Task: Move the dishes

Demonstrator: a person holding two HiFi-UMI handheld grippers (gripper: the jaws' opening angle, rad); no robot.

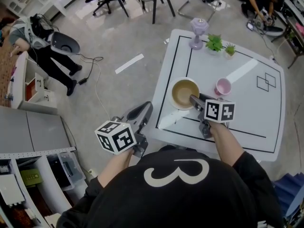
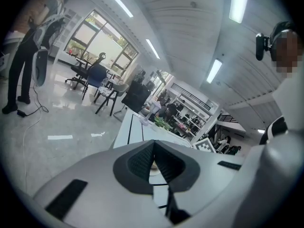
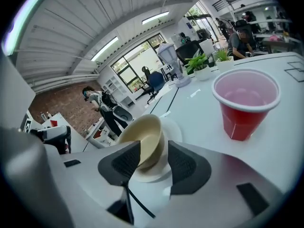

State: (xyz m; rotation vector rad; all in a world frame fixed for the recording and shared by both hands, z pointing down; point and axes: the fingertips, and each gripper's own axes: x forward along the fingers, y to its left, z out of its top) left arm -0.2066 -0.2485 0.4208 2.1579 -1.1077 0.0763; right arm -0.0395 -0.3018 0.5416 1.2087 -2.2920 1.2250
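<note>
Idling well left of the red cup (image 1: 223, 86): left gripper (image 1: 142, 110), jaws together, empty. Just left of that cup, bowl (image 3: 142, 137) rim between parted jaws of the right gripper (image 3: 154, 148) – squeeze deep and square, no tipping off its plate (image 3: 175, 126).

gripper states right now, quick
left gripper: closed, empty
right gripper: open, rim of the bowl between its jaws, not gripped
</note>
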